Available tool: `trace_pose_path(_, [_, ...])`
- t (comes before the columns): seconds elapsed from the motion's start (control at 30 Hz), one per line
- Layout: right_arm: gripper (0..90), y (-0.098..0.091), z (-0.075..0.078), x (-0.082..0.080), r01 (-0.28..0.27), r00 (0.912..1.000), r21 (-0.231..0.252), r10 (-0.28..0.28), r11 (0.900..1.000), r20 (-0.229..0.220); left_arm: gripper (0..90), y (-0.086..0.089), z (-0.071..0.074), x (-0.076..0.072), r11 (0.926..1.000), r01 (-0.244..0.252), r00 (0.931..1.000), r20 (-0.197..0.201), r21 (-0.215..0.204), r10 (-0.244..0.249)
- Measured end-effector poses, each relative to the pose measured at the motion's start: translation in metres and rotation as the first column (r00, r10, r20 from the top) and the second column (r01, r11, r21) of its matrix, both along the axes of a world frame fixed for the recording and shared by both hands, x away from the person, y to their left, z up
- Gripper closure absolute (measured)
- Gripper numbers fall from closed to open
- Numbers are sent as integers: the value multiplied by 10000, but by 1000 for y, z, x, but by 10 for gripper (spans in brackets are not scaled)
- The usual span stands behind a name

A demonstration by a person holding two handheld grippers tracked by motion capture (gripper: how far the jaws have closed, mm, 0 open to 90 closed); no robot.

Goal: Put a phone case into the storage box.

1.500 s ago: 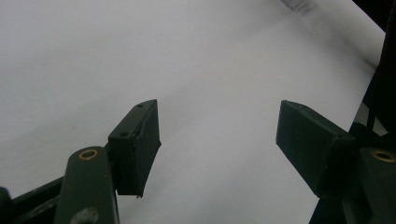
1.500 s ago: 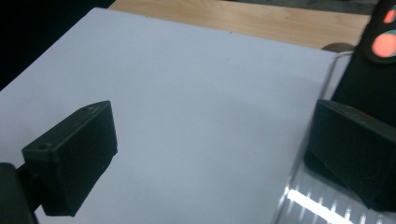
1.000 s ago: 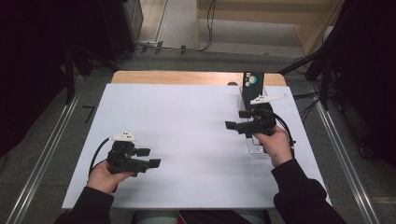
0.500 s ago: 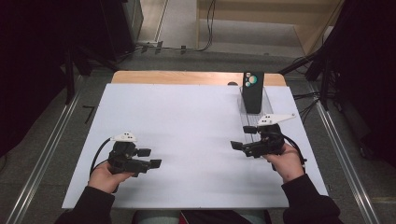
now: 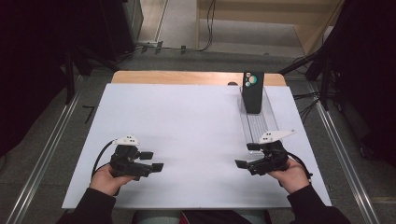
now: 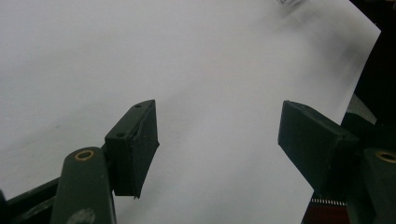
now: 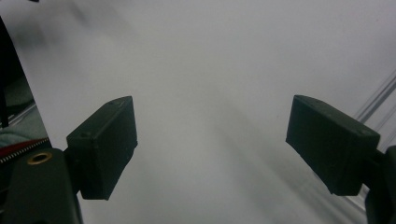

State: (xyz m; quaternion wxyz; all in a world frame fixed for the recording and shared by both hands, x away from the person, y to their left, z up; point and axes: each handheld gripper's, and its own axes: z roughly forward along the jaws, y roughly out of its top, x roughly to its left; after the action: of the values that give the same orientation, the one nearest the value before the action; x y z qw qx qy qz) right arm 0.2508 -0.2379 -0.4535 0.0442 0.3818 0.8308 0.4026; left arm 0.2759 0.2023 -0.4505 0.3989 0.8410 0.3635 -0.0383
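Inspecting for markings: no legible writing found; round coloured dots noted on top face of black box (image 5: pixel 252 91), standing upright at far end of clear tray (image 5: pixel 261 126), far right of white table (image 5: pixel 187 121). Left gripper (image 5: pixel 158 166) resting near front left edge, jaws spread wide, nothing between, bare surface beyond pads (image 6: pixel 133 149). Right gripper (image 5: pixel 241 164) just beside tray's near end, well apart from box, jaws likewise released, empty, pads (image 7: pixel 105 147) clear of everything.
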Motion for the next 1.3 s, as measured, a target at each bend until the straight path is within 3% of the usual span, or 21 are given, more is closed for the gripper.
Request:
trace_pose_path(0.2, [146,-6,-12,-8,-90,9998,-406,82,9991,-200,289,2,-2,-2,10000,36,10000,-23,-85,-36])
trace_pose_path(0.4, [146,-13,-20,-13,-33,9991,-494,13,9988,-414,289,4,-4,-4,10000,53,10000,-59,-8,-53])
trace_pose_path(0.57, [146,-16,-21,-12,199,9986,-539,-225,9983,-479,289,5,-5,-3,9999,100,9999,-98,-24,-100])
trace_pose_path(1.3, [145,-16,-24,-11,20,9983,-606,-56,9982,-581,289,6,-7,-2,9999,160,9997,-180,61,-159])
